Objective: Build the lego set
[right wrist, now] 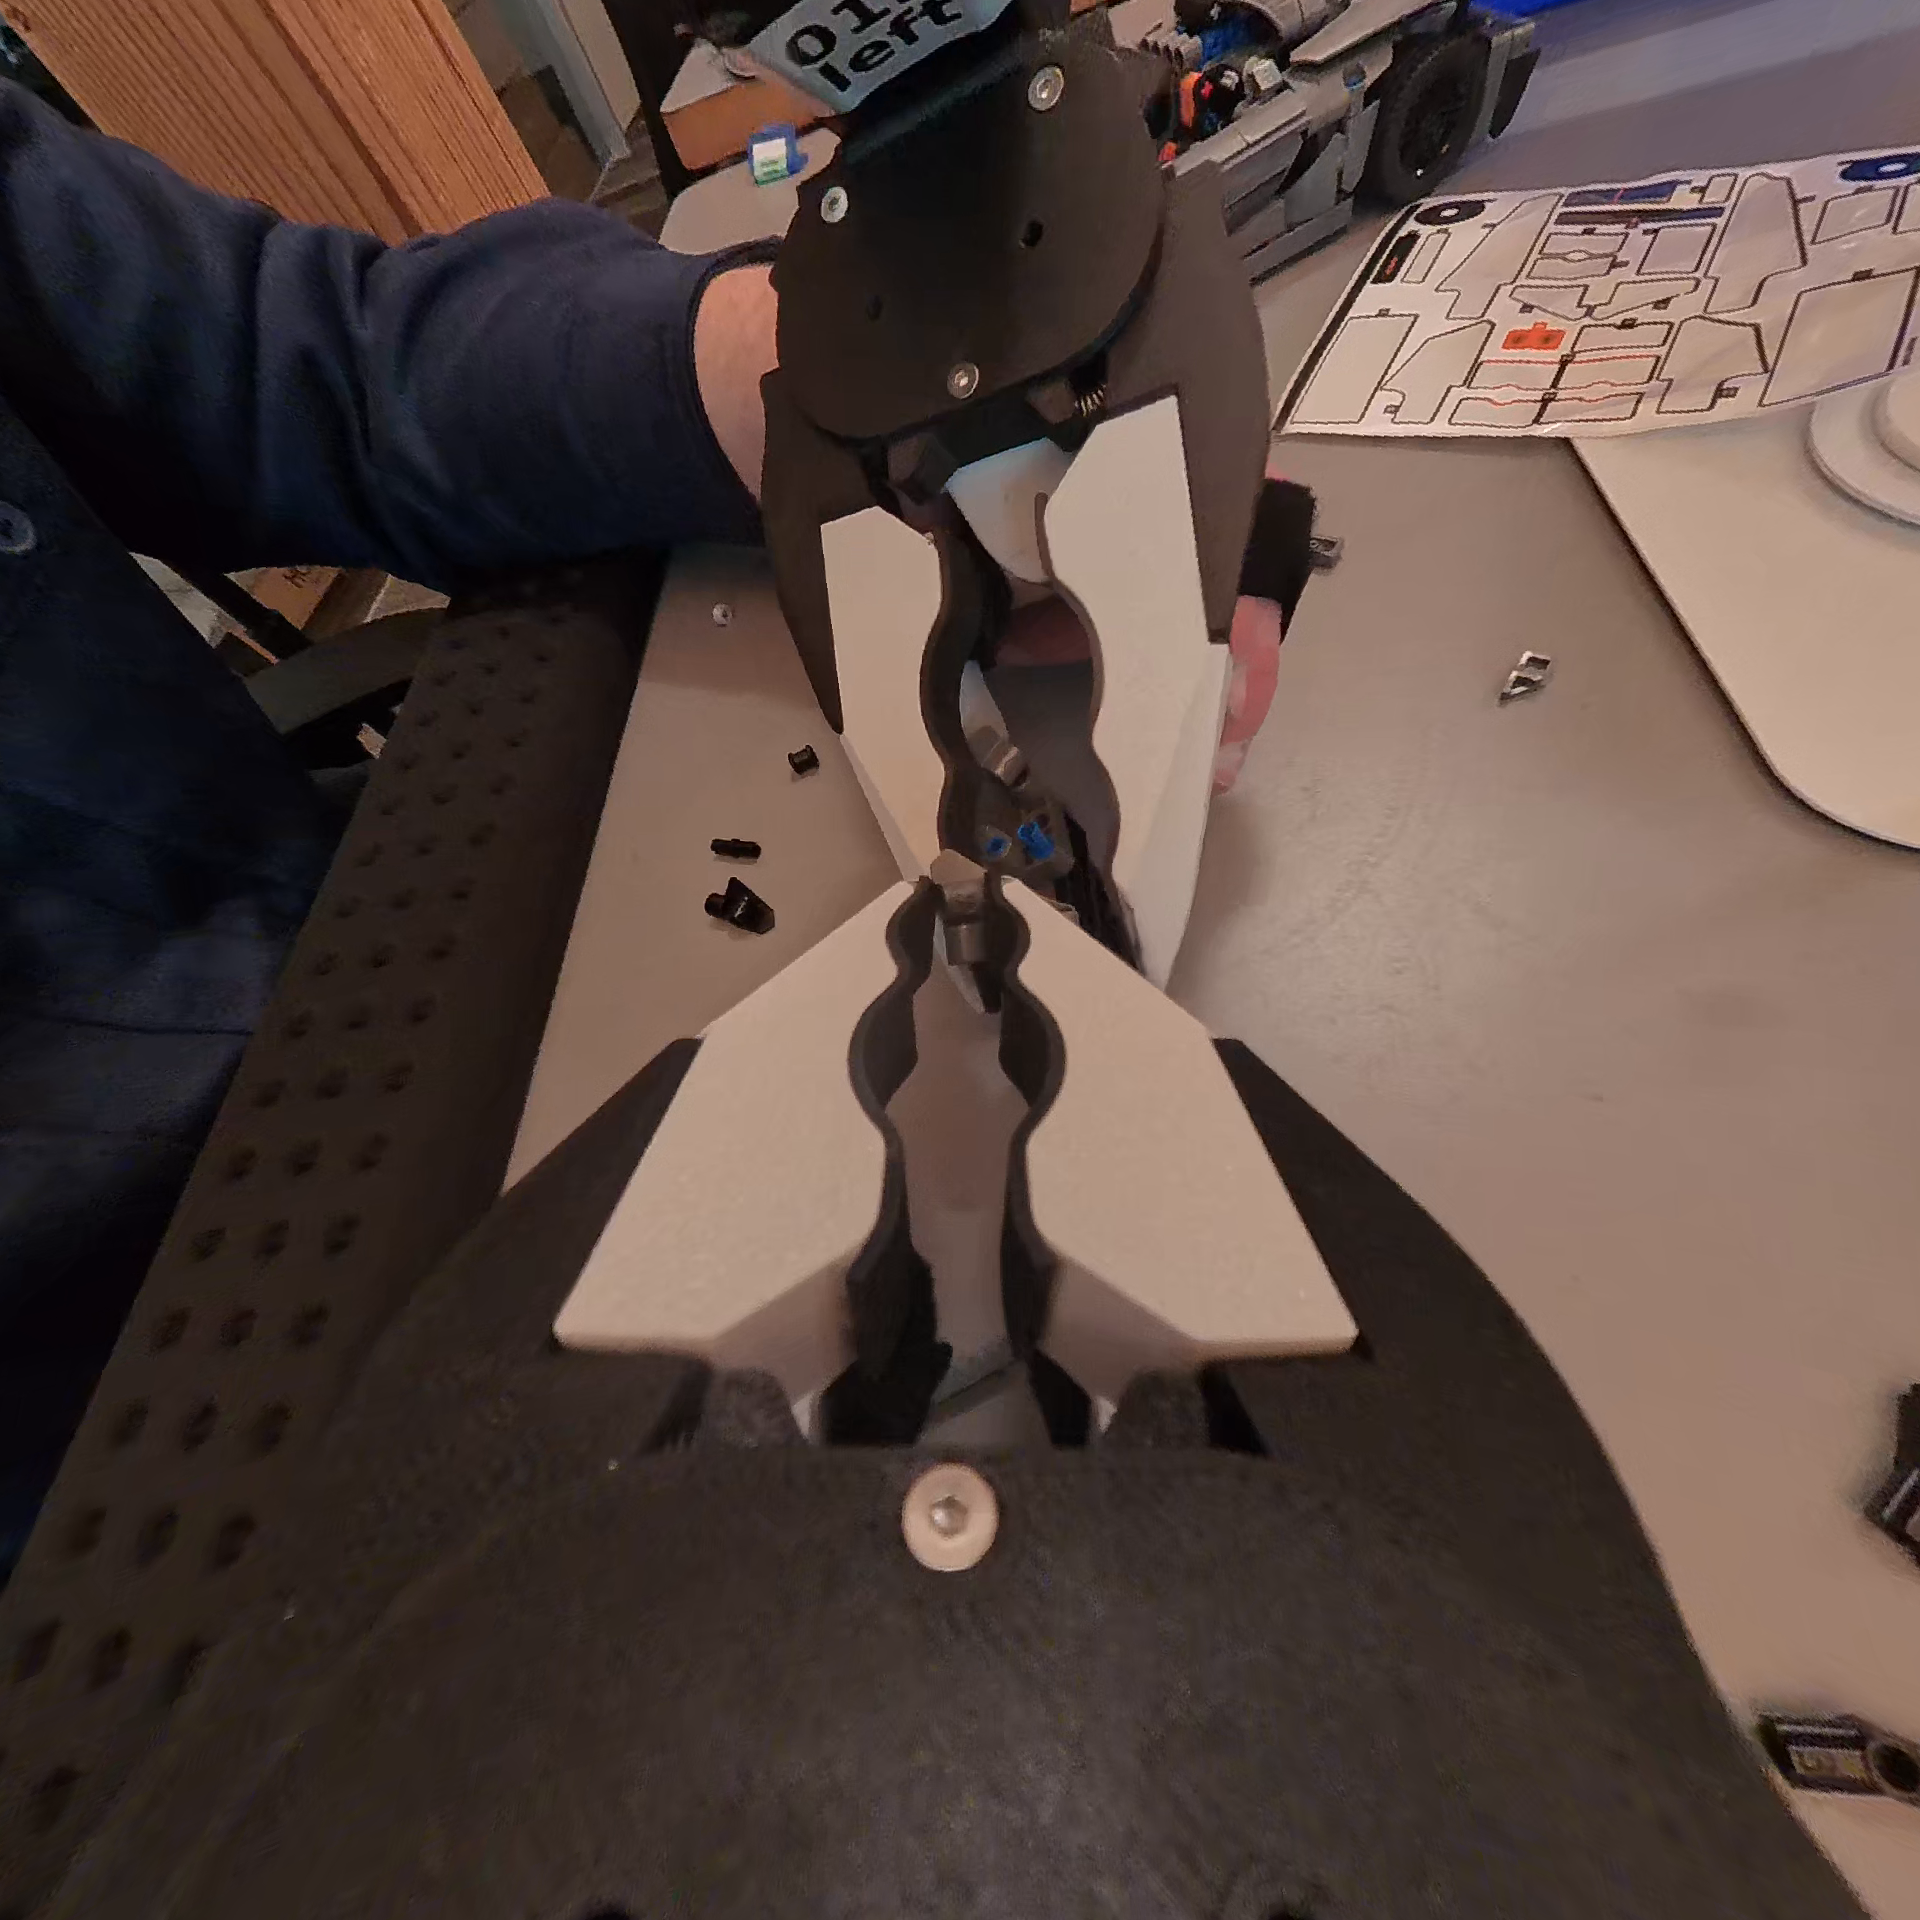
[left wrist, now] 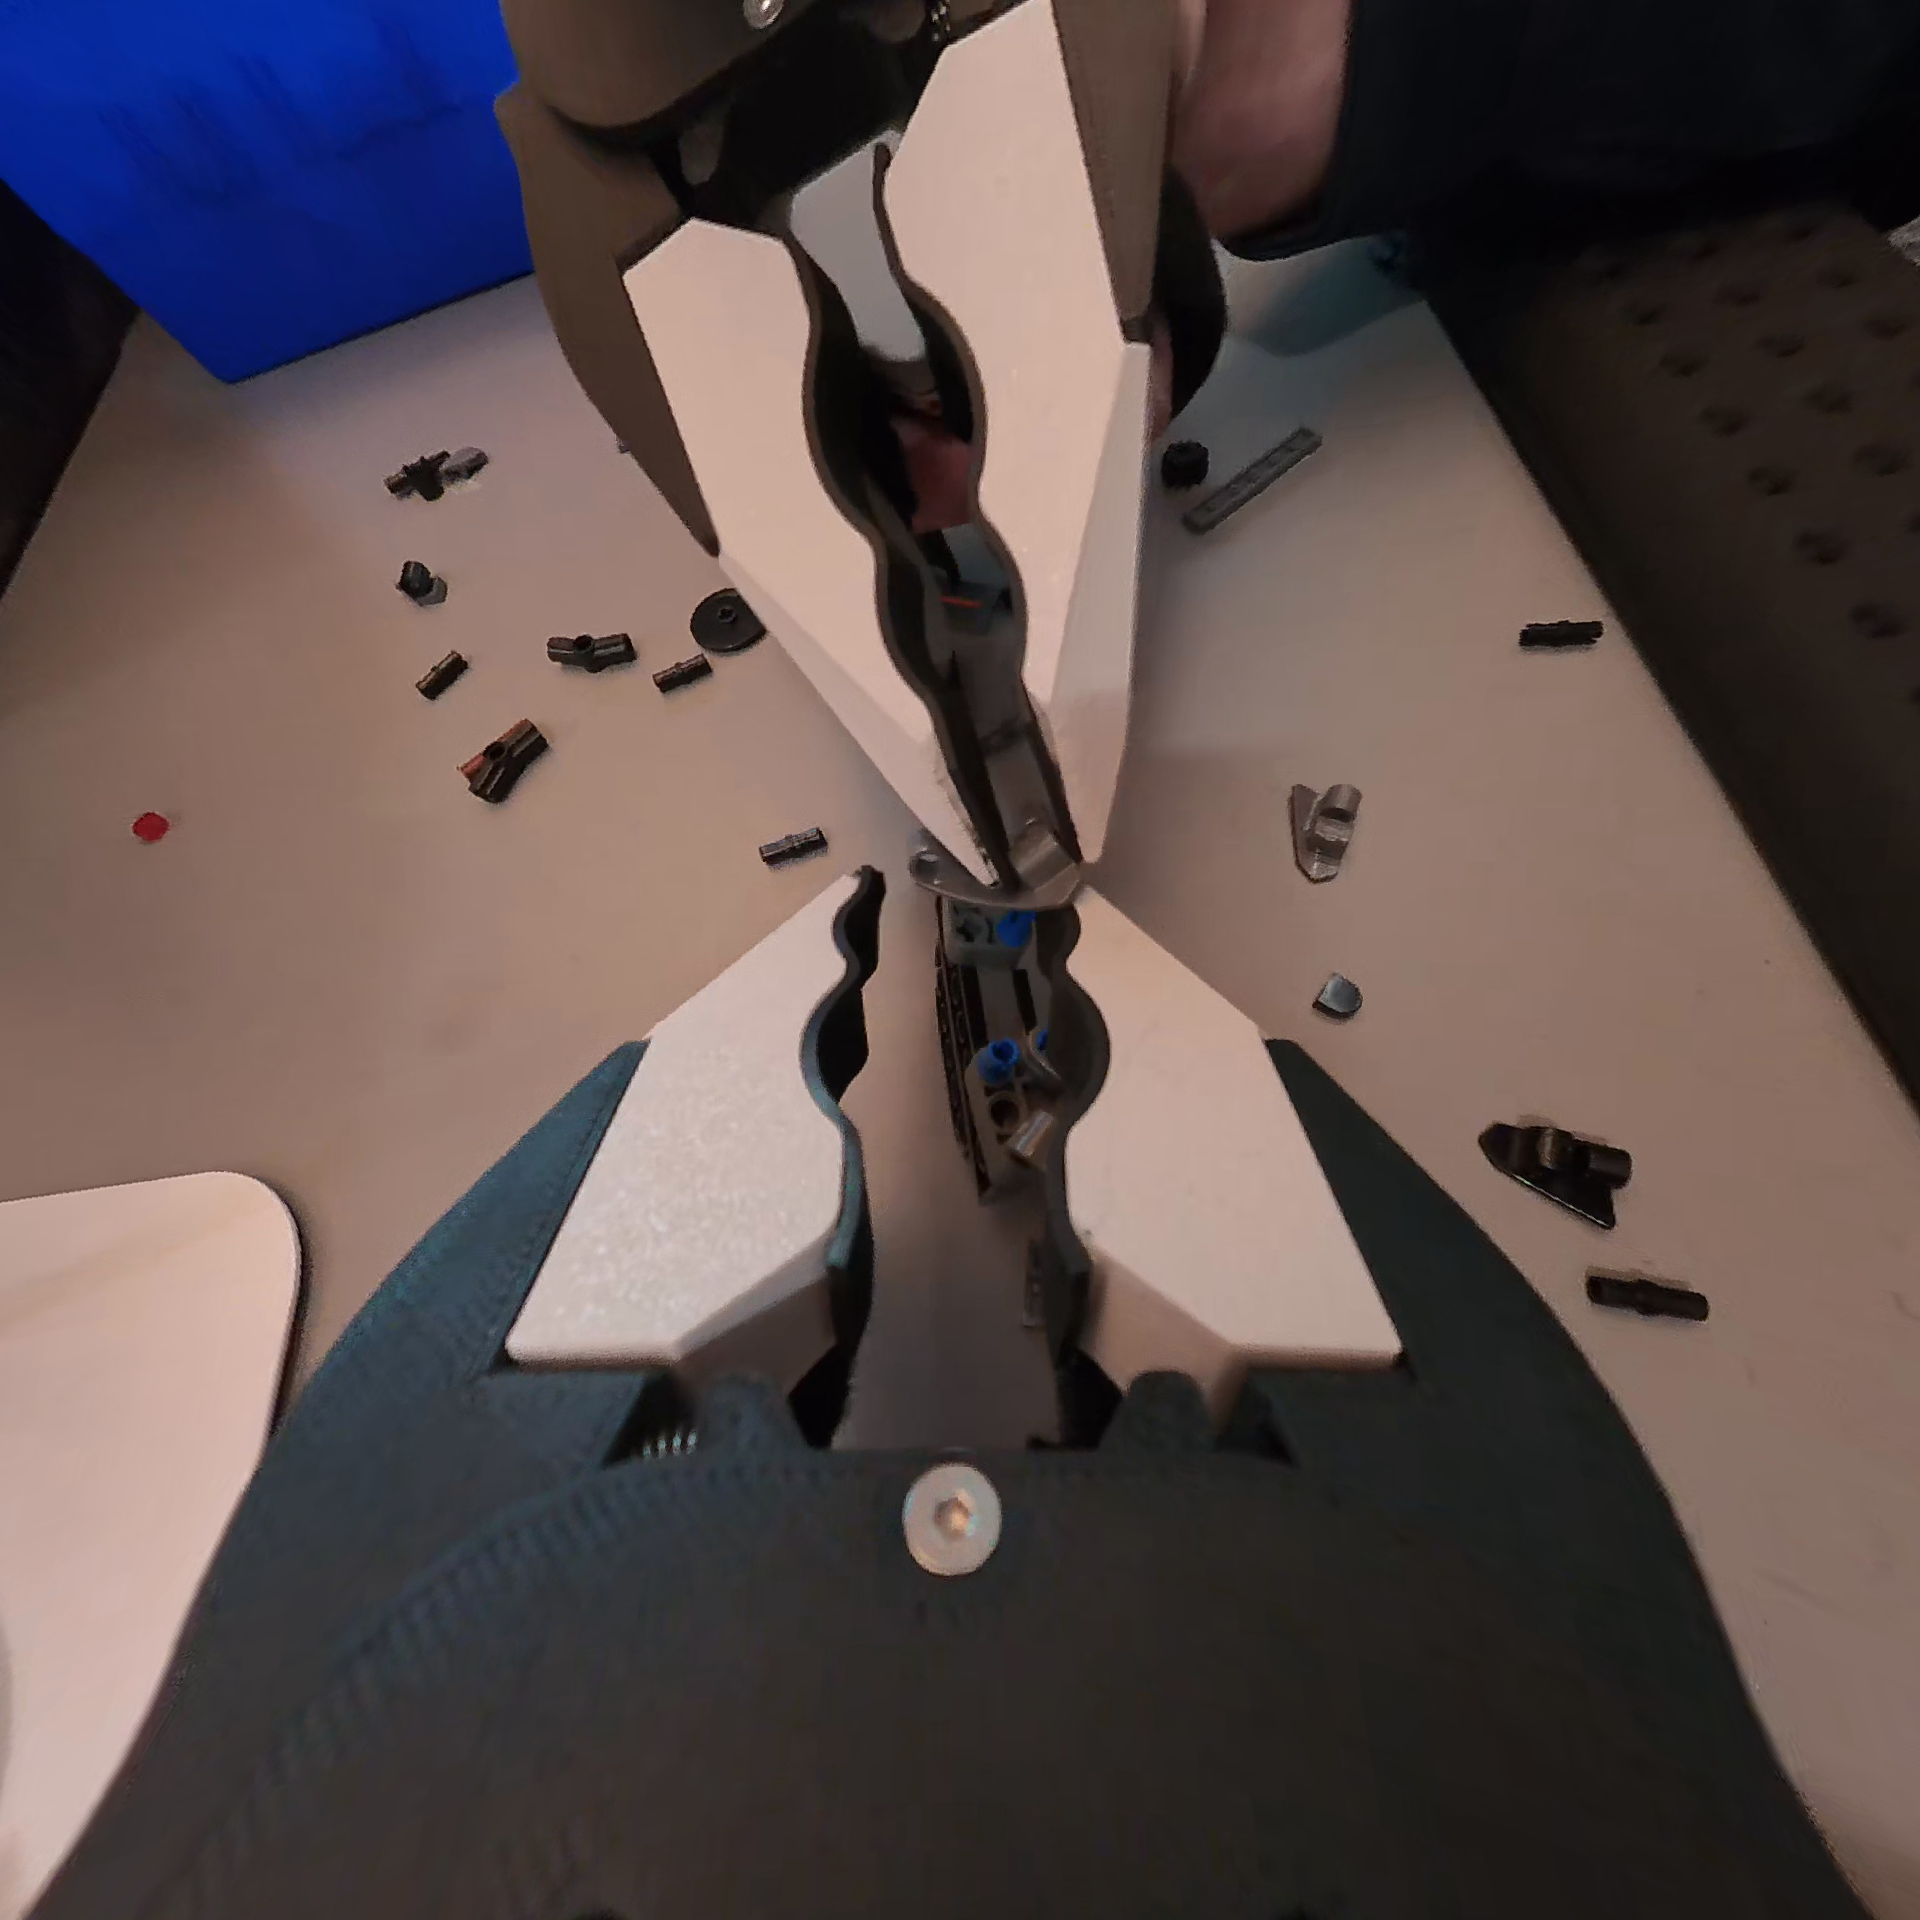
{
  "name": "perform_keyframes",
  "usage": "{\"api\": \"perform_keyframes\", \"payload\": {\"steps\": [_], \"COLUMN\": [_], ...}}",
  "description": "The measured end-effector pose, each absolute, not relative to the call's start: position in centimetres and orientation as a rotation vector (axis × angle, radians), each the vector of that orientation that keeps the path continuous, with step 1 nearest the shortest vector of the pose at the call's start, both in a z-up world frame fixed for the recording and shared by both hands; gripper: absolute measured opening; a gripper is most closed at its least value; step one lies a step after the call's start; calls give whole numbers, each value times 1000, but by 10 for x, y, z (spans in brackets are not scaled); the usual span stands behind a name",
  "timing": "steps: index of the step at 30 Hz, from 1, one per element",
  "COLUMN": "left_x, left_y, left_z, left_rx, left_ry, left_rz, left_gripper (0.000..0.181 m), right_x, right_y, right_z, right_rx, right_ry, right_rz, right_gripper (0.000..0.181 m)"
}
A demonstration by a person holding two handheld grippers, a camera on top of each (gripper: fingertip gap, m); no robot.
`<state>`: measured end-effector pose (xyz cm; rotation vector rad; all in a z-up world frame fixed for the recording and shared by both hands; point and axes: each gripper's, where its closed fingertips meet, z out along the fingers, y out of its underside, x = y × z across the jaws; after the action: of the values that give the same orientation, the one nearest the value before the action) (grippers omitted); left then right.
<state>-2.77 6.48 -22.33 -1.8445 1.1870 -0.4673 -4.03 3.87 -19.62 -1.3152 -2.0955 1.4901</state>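
My left gripper (left wrist: 966, 904) holds a grey and black lego assembly (left wrist: 997, 1039) with blue pins; it lies against the right finger, with a gap showing on the left side. My right gripper (left wrist: 1023, 852) comes from the far side, shut on a small grey lego piece (left wrist: 1039, 873) that touches the assembly's far end. In the right wrist view my right gripper (right wrist: 961, 894) grips that grey piece (right wrist: 961, 935) tip to tip with the left gripper (right wrist: 1039, 914), and the assembly's blue pins (right wrist: 1013, 842) show just behind it.
Loose black pins and connectors (left wrist: 592, 651) and a red stud (left wrist: 151, 826) lie left; grey and black parts (left wrist: 1325, 831) lie right. A blue bin (left wrist: 260, 177) stands far left. A sticker sheet (right wrist: 1600, 301), built lego car (right wrist: 1351, 114) and black perforated pad (right wrist: 343, 1039) border the table. Both grippers' tips are close together, under 4 cm apart. Left tips and right tips are each some 25 cm from the red stud (left wrist: 151, 826).
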Motion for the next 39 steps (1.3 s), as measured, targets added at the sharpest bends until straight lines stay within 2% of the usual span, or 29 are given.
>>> {"api": "perform_keyframes", "payload": {"steps": [4, 20, 29, 39], "left_x": [-26, -31, -34, -36], "left_y": [64, 68, 70, 72], "left_z": [-222, -220, -220, -219], "left_rx": [-1818, -1809, -1817, -1830], "left_ry": [1211, 1185, 1169, 1150], "left_rz": [-439, -416, -409, -411], "left_gripper": [21, 12, 11, 11], "right_x": [-40, -34, -32, -33], "right_y": [40, 49, 59, 58], "right_z": [-196, -191, -190, -199], "right_rx": [-1342, -1351, -1372, -1373], "right_ry": [-2087, -2072, -2038, -2075], "right_rz": [1518, 1465, 1432, 1352], "right_gripper": [7, 8, 3, 6]}}
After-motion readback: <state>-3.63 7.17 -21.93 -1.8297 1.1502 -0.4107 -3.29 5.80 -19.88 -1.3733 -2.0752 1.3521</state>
